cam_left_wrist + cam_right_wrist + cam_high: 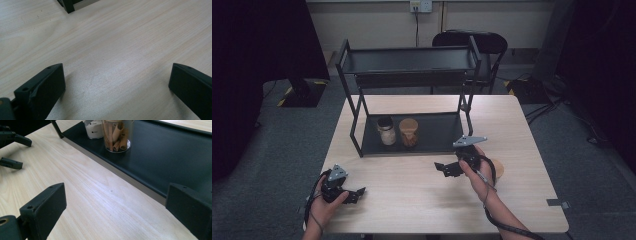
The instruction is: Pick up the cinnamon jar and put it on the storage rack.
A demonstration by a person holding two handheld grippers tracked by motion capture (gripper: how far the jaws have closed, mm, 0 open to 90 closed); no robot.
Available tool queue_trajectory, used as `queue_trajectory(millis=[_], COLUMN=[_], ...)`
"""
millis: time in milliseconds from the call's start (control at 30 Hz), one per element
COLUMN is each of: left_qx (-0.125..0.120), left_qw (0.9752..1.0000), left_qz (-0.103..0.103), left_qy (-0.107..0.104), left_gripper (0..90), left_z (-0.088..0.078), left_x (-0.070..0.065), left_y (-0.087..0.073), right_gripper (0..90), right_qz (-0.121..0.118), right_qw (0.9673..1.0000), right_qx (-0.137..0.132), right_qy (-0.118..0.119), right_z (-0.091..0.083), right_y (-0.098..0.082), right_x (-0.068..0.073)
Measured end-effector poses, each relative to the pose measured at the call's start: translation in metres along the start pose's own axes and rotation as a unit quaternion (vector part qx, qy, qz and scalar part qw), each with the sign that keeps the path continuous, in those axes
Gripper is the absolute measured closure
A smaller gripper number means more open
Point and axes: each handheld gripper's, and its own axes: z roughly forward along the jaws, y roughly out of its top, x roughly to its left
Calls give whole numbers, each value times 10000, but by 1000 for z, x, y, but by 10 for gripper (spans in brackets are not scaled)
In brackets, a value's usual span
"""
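A black two-tier rack (412, 145) stands on the wooden table (412, 200). On its lower shelf (162, 157) are two glass jars. One holds white powder (386, 132) (94, 128); the other has a wooden lid and rolled brown sticks inside (408, 133) (116, 135). My right gripper (440, 170) (116, 195) hovers open over the table just in front of the shelf's edge, aimed toward the jars, holding nothing. My left gripper (358, 195) (117, 75) (25, 155) is open and empty, low over bare wood near the front left.
A round wooden disc (498, 169) lies on the table beside the right hand. The rack's front left foot (68, 5) is ahead of the left gripper. A black chair (484, 45) stands behind the table, and the rack's upper shelf (407, 60) overhangs the jars.
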Motion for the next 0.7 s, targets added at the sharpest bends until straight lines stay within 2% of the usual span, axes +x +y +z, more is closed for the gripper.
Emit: queue_trajectory(millis=[700], left_qx=[0], left_qw=[10000], left_qz=[0], left_qy=[1], left_gripper=[2], left_z=[0], left_x=[0], left_y=[0], right_gripper=[22], right_qz=[0], right_qw=[10000], right_qx=[-29], right_qy=[-13], right_z=[-20], right_y=[-10], right_x=[-12])
